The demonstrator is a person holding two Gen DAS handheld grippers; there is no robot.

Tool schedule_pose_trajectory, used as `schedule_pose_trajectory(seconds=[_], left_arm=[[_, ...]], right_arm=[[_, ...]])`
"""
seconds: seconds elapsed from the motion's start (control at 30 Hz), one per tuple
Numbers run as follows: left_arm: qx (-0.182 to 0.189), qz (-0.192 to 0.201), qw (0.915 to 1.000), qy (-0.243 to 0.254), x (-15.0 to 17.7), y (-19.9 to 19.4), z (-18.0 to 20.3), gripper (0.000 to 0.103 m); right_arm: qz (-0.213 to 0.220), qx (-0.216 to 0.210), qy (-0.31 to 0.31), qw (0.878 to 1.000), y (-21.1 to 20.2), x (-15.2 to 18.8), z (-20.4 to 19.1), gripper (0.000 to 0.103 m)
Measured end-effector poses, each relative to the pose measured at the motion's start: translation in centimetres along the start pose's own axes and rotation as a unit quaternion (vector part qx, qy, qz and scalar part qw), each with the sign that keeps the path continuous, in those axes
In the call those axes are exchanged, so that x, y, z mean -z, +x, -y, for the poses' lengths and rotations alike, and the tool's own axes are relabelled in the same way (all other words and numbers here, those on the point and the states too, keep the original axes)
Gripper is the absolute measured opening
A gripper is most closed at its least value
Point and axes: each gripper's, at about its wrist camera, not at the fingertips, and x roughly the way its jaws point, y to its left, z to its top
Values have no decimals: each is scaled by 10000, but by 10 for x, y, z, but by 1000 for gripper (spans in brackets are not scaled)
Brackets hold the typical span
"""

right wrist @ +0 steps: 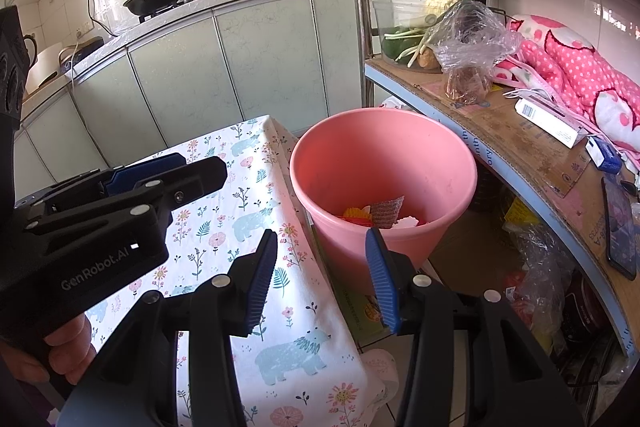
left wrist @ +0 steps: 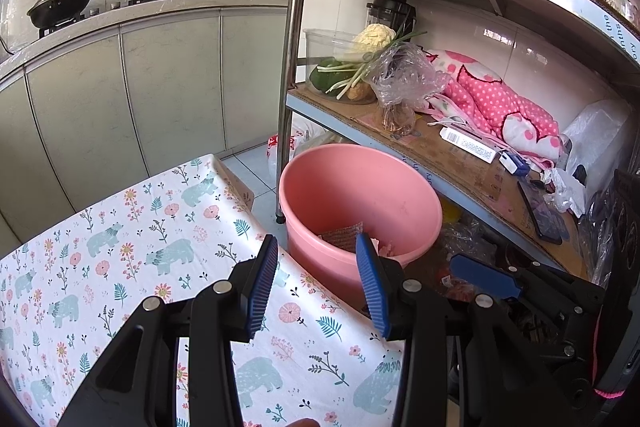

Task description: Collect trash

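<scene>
hovering over the corner of the table (right wrist: 304, 355), both tools tipped down toward the pink bucket (right wrist: 384, 163). left gripper (left wrist: 316, 281) with fingers (left wrist: 262, 287) apart and nothing between them; right gripper (right wrist: 320, 277) likewise spread and empty. aimed this way probably because the bucket serves as the bin: set on the floor just beside the table edge and against the shelf rack (left wrist: 288, 67), within easy reach from either side. trash (right wrist: 380, 215) already lying in the bottom — a silvery wrapper, an orange-yellow scrap, something white — so apparently dropped in from above. floral bear tablecloth (left wrist: 132, 247) bare of litter wherever visible, suggesting little left to gather there. clutter on the cardboard-lined shelf (right wrist: 520, 147) — crumpled clear plastic bag (right wrist: 472, 43), small white box (right wrist: 548, 119) — possibly rubbish, possibly stored; cannot tell which. a hand (right wrist: 60, 351) wrapped round the left tool's handle, seen from the right camera, holding it level with its partner, likely pausing between pickups.
</scene>
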Motion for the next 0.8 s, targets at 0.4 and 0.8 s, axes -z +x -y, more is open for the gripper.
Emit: schedule_pose_trajectory(seconds=[0.4,0.8], left_arm=[[25,-67,10000,47,-3,4,0,41],[52,-88,9999,70,0,5,0,41]], right_arm=[[-24,-5,-12,10000,2,0,-2,47],[-64,-14,-9,10000,6,3,0,47]])
